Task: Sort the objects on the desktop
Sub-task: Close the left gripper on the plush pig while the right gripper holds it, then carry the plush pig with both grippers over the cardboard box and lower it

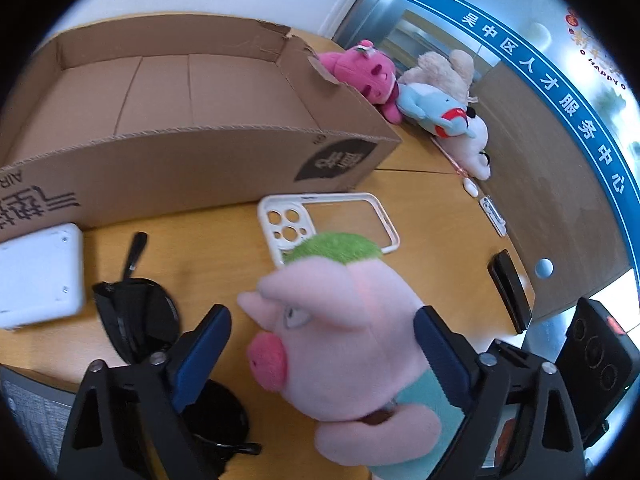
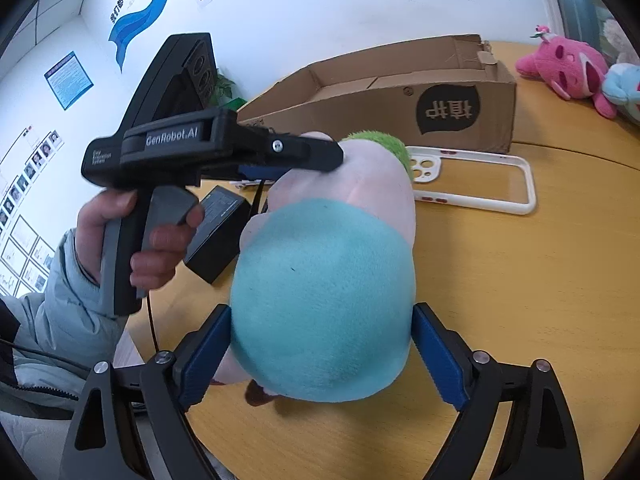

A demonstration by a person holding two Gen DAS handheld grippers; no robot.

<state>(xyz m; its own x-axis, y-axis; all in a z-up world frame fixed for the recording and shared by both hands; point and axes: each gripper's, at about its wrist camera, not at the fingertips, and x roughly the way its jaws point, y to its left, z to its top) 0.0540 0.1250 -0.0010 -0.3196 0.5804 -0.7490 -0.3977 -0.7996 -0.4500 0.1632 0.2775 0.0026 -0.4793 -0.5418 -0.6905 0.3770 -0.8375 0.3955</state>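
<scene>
**Item 1, pig plush (image 1: 352,340).** Pink, with a green cap and a teal garment. It stands on the wooden table (image 1: 432,248) between both pairs of tongs.

**Item 2, left gripper (image 1: 323,312).** The jaws are wide around the pig's head. One blue pad lies against the teal side. The other stands clear of the snout with a gap showing, so there is no grip. In the right wrist view its tip sits at the top of the pig's head. A hand (image 2: 140,240) in a pale padded sleeve is wrapped round its handle.

**Item 3, right gripper (image 2: 322,310).** The jaws are spread wide around the teal body. Both pads meet the flanks. Whether they squeeze or only touch cannot be told.

**Item 4, phone case (image 1: 384,216).** White and empty, it lies flat just beyond the pig, ahead of both tongs.

**Item 5, cardboard box (image 1: 200,160).** Open-topped and empty, it sits further ahead, behind the case.

**Item 6, sunglasses (image 1: 140,320).** Black, on the table beside and under the left gripper's free finger.

**Item 7, white device (image 1: 40,272).** Flat, beyond the sunglasses and touching the box front.

**Item 8, black adapter (image 2: 216,232).** Below the left gripper, with a cable attached.

**Item 9, plush toys.** Pink plush (image 1: 372,76), blue plush (image 1: 432,108) and white plush (image 1: 476,148) are heaped past the box's far corner, well apart from both tongs.
</scene>
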